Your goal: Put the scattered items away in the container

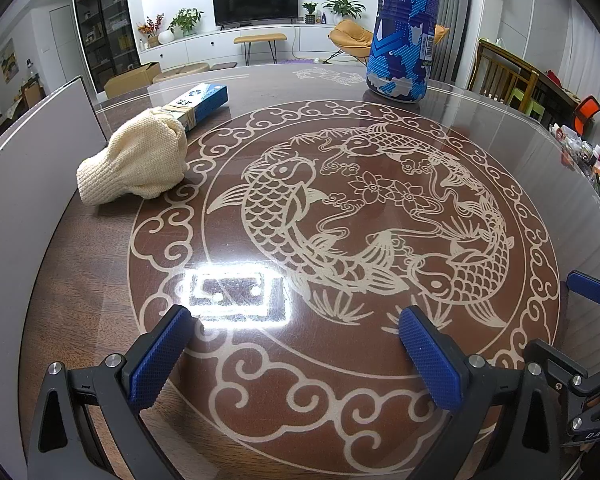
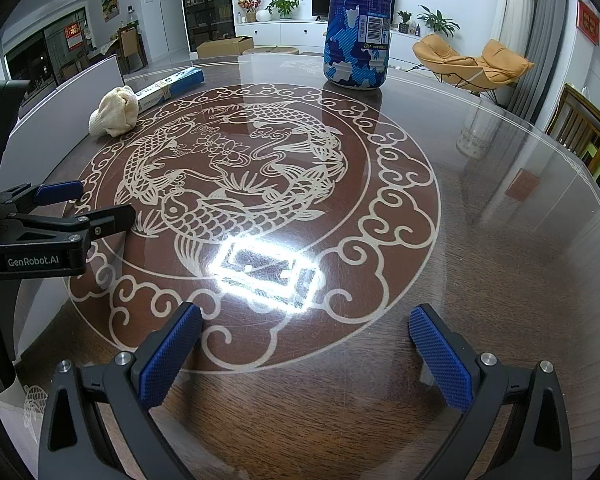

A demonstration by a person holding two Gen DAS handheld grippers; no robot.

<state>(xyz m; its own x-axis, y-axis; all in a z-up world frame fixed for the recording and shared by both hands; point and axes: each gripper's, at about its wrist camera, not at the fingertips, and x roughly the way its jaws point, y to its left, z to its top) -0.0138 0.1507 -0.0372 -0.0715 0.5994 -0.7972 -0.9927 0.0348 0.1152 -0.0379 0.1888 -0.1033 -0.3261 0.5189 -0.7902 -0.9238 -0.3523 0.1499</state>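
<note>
A cream knitted cloth lies on the round glass-topped table at the left, also in the right wrist view. A long blue-and-white box lies just behind it, touching it. A tall blue-and-white bottle stands upright at the far side. My left gripper is open and empty over the fish pattern; it also shows at the left of the right wrist view. My right gripper is open and empty near the table's front. No container is clearly in view.
A grey-white panel runs along the table's left edge. Small colourful items lie at the right edge. Wooden chairs stand to the right. A bright lamp reflection glares on the glass.
</note>
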